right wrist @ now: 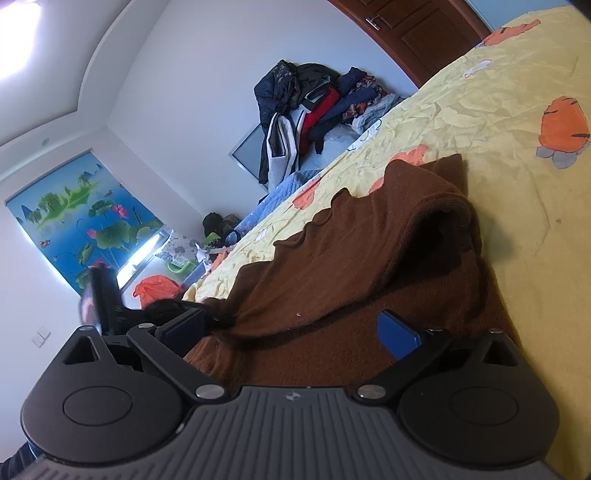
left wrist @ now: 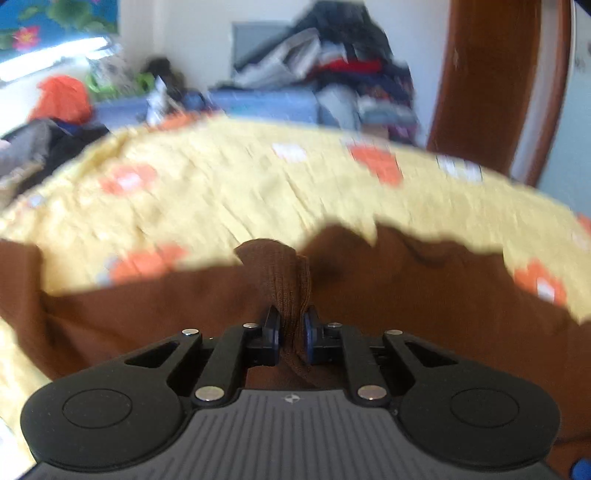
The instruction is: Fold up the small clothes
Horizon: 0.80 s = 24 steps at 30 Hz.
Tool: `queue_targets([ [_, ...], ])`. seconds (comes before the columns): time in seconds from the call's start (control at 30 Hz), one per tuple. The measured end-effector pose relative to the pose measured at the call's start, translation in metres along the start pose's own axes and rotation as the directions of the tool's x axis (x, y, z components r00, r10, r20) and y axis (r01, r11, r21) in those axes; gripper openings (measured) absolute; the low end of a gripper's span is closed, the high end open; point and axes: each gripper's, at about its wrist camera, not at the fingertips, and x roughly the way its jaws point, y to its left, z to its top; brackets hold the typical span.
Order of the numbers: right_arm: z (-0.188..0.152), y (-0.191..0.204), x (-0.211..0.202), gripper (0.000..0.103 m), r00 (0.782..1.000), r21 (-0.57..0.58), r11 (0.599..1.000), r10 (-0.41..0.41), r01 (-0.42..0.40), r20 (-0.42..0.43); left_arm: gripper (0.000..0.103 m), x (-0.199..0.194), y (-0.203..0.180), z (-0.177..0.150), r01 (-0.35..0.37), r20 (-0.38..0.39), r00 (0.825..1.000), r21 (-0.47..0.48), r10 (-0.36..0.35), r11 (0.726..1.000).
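A brown knitted garment [left wrist: 406,280] lies on a yellow bedsheet [left wrist: 229,192] with orange prints. My left gripper [left wrist: 291,332] is shut on a pinched fold of the brown garment, which sticks up between the fingers. In the right wrist view the same garment [right wrist: 351,258] lies rumpled with a raised fold. My right gripper [right wrist: 291,332] is open, its fingers spread wide over the garment's near edge, with cloth between and under them. The left wrist view is blurred by motion.
A pile of dark clothes [right wrist: 314,107] sits on a blue quilt [right wrist: 291,184] at the far side of the bed. A wooden door [right wrist: 413,33] stands beyond. An orange bag [right wrist: 159,290] and a window blind [right wrist: 81,218] are to the left.
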Motion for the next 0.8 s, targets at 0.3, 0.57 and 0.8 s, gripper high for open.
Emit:
queue_targets([
  [0.3, 0.000, 0.001, 0.000, 0.103, 1.000, -0.008, 1.000, 0.007, -0.007, -0.008, 0.019, 0.025, 0.040, 0.003, -0.087, -0.086, 0.992, 0.114, 0.097, 0.990],
  [0.57, 0.017, 0.033, -0.014, 0.103, 0.997, -0.078, 0.995, 0.056, -0.060, -0.045, 0.082, -0.041, 0.083, -0.004, -0.049, 0.088, 0.994, -0.188, 0.067, 0.981],
  [0.8, 0.069, 0.042, 0.045, 0.103, 0.985, -0.234, 0.961, -0.162, 0.145, -0.055, 0.097, 0.000, 0.031, -0.015, 0.216, -0.046, 0.975, -0.074, -0.219, 0.974],
])
